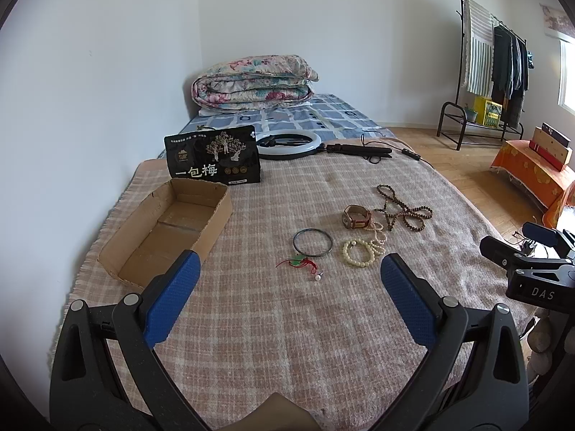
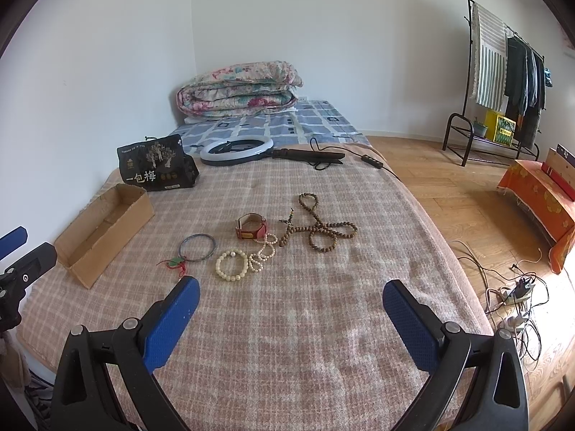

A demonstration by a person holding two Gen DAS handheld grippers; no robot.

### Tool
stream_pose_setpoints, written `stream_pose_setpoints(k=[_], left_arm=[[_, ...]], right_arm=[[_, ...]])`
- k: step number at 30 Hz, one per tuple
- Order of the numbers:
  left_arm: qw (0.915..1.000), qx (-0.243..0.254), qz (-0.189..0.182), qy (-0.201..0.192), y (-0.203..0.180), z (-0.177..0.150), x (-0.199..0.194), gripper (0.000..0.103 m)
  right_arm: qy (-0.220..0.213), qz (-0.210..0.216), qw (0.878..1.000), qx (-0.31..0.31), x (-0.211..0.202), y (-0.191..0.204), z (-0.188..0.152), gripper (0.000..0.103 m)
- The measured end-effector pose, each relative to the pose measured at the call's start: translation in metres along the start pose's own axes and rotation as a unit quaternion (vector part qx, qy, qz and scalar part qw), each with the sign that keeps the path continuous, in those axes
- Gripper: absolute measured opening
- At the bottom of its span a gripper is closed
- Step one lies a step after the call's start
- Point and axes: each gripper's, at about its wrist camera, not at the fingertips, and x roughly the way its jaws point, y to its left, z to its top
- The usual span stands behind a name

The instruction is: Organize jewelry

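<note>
Jewelry lies on a checked blanket: a dark bangle (image 1: 312, 242) (image 2: 197, 247), a green pendant on red cord (image 1: 300, 263) (image 2: 176, 262), a cream bead bracelet (image 1: 357, 252) (image 2: 231, 265), a pearl strand (image 1: 377, 233) (image 2: 264, 248), a brown-strap watch (image 1: 355, 216) (image 2: 251, 226) and a long brown bead string (image 1: 402, 208) (image 2: 318, 228). An empty cardboard box (image 1: 169, 228) (image 2: 104, 231) sits at the left. My left gripper (image 1: 289, 269) is open, just short of the pendant. My right gripper (image 2: 291, 296) is open, near side of the jewelry.
A black snack bag (image 1: 214, 156) (image 2: 156, 163) stands behind the box. A ring light (image 1: 289, 145) (image 2: 235, 151) with handle and cable lies farther back, then a folded quilt (image 1: 251, 80). The bed edge drops to wooden floor on the right, with cables (image 2: 510, 298).
</note>
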Motion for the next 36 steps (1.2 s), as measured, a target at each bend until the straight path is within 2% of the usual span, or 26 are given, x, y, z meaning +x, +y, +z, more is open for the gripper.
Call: stream_pose_setpoints(k=[9, 17, 28, 36], left_arm=[[0.9998, 0.001, 0.002, 0.019, 0.003, -0.007, 0.013, 0.102], [0.9972, 0.019, -0.005, 0.072, 0.003, -0.011, 0.039, 0.102], [0.9897, 0.011, -0.004, 0.143, 0.019, -0.008, 0.083, 0.102], [0.9869, 0.035, -0.033, 0.154, 0.006, 0.009, 0.105, 0.102]], right_arm=[[0.002, 0.000, 1.000, 0.002, 0.001, 0.000, 0.000, 0.103], [0.018, 0.000, 1.000, 0.013, 0.008, -0.010, 0.000, 0.103], [0.030, -0.008, 0.999, 0.011, 0.029, -0.035, 0.023, 0.103], [0.039, -0.019, 0.999, -0.022, 0.058, -0.050, 0.036, 0.103]])
